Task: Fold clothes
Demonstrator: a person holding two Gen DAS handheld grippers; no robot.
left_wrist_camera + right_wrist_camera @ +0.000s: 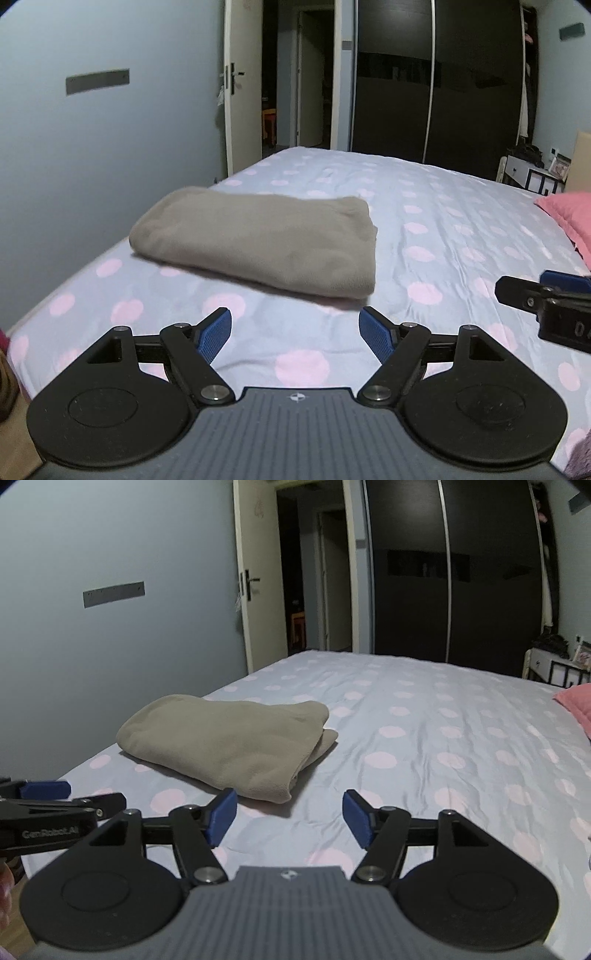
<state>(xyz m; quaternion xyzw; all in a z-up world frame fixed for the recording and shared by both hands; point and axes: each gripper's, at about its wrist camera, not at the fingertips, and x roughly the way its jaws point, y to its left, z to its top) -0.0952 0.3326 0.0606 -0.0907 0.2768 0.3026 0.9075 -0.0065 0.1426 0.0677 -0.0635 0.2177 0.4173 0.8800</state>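
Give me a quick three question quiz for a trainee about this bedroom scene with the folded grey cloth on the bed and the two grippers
1. True or false: the grey cloth lies folded on the dotted sheet.
2. Which is between the fingers of the left gripper? A) the grey cloth B) nothing C) the pink pillow
3. Fill in: in the left wrist view, the right gripper shows at the ____ edge of the picture.

Key
1. True. It sits in a neat stack on the sheet.
2. B. Its jaws stand open with only sheet behind them, short of the cloth.
3. Right.
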